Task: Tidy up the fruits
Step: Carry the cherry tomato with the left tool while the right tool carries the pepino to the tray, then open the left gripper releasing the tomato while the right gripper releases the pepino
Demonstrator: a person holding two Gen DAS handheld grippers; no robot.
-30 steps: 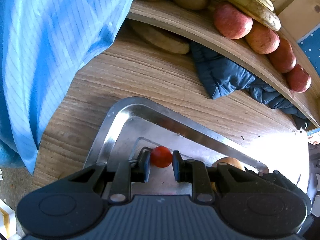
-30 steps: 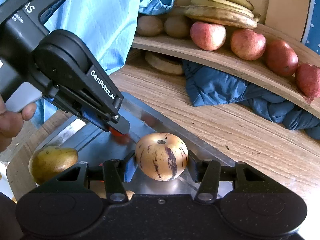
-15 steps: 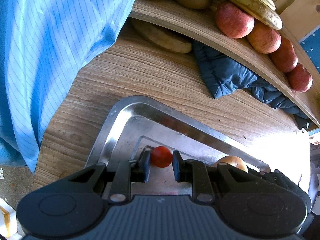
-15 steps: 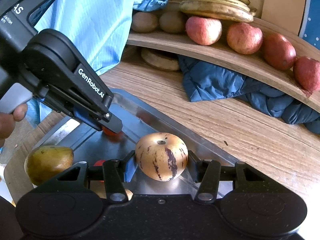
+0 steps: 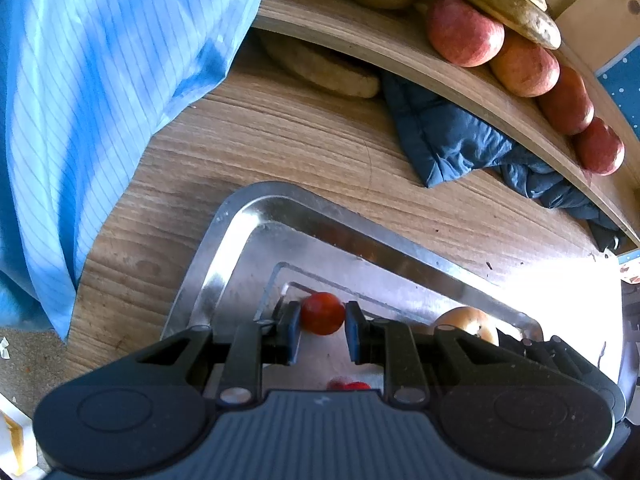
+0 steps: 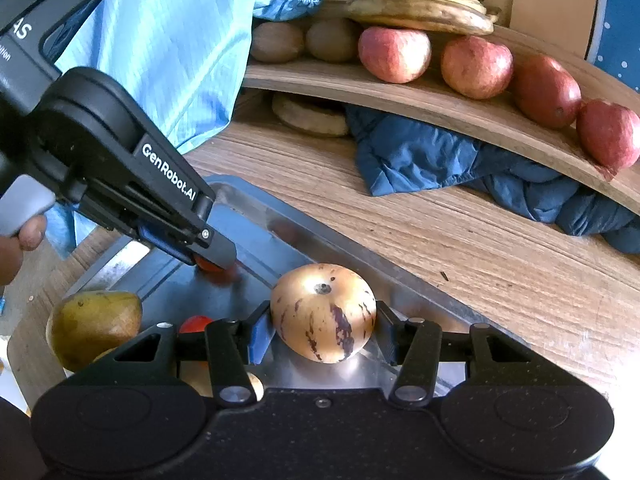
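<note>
Midway through the sorting: the left gripper (image 5: 322,332) is clamped on a small red fruit (image 5: 322,313) at the steel tray's (image 5: 208,280) far corner, while the right gripper (image 6: 324,332) is closed around a striped yellow fruit (image 6: 323,312) at the tray's centre. On the shelf (image 6: 440,100) at twelve o'clock, apples (image 6: 394,54), bananas (image 6: 420,8) and kiwis (image 6: 276,42) already sit in rows. A green-yellow fruit (image 6: 94,326) and another small red fruit (image 6: 195,323), at the tray's nine o'clock side, remain to be moved.
</note>
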